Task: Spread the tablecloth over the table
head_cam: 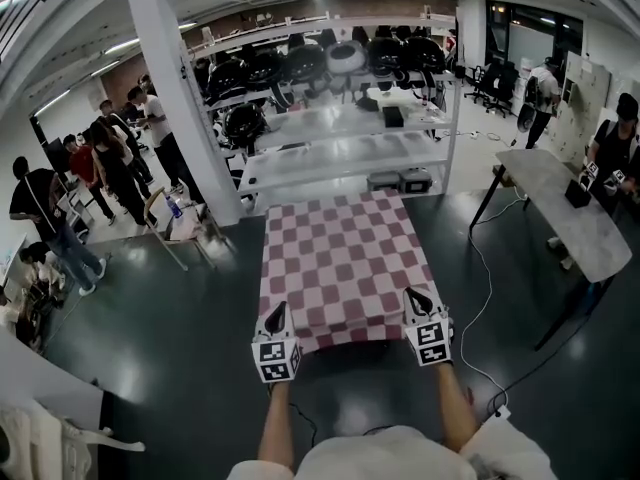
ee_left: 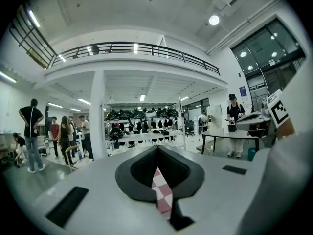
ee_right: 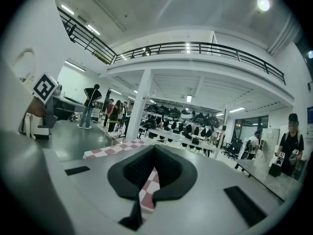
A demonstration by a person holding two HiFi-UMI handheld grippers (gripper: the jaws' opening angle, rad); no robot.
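Observation:
A red and white checked tablecloth (head_cam: 340, 263) lies spread over a small table, stretching away from me toward the shelves. My left gripper (head_cam: 276, 315) is shut on the tablecloth's near left corner, and a strip of the checked cloth (ee_left: 161, 192) shows pinched between its black jaws. My right gripper (head_cam: 417, 299) is shut on the near right corner, with cloth (ee_right: 148, 189) clamped between its jaws too. More of the cloth (ee_right: 112, 150) shows to the left in the right gripper view. The near hem hangs between the two grippers.
A white pillar (head_cam: 185, 108) stands at the far left of the cloth. White shelves (head_cam: 345, 143) with black helmets stand behind it. A long grey table (head_cam: 565, 208) is at the right, with a cable (head_cam: 480, 298) on the dark floor. Several people (head_cam: 110, 158) stand at the left.

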